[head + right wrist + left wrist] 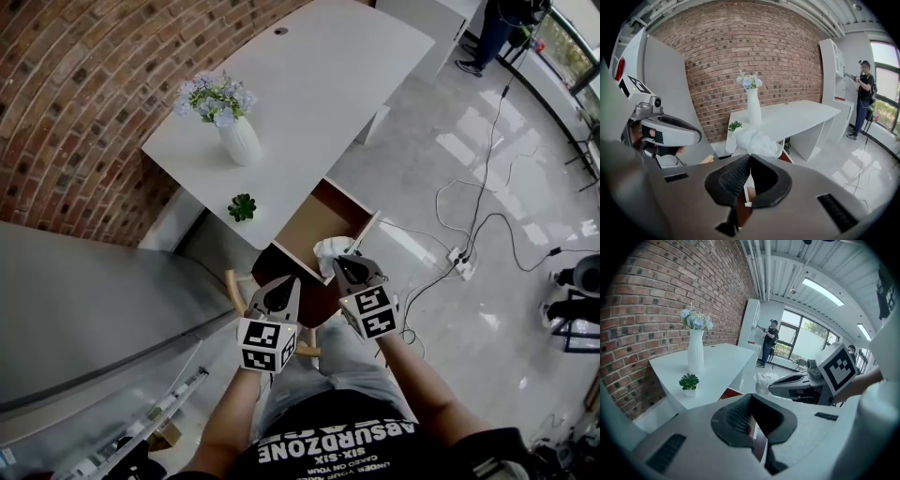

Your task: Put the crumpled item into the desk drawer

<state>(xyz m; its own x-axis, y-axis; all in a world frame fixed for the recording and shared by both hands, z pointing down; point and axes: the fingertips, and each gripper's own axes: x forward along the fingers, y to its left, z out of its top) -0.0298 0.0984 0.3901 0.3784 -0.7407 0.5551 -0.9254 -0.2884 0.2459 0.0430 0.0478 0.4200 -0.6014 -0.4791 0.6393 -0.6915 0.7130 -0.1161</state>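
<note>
Your right gripper (749, 159) has its jaws closed down on the wad (757, 140), pinching a fold of the white crumpled stuff at the very tips, with most of it bulging out ahead of them. Your left gripper (751, 399) is closed too, tip to tip, with nothing between the jaws; it hangs just beside the right one, a little nearer your body, and plays no part in the hold. From the head view the wad (330, 250) shows at the near front edge of the open drawer (314, 220), which stands pulled out from under the white desk (309, 103); how high the wad is above the drawer floor cannot be told from this angle. The drawer looks bare inside where it shows. So the step in hand, as I judge it, is the carry-in: the wad is gripped, the drawer is open, and the drop is not yet made. Next, move the right gripper (345, 267) forward past the front panel so the wad is clear over the drawer floor, lower it, then open the jaws. Watch that a trailing fold doesn't catch on the front edge.
</note>
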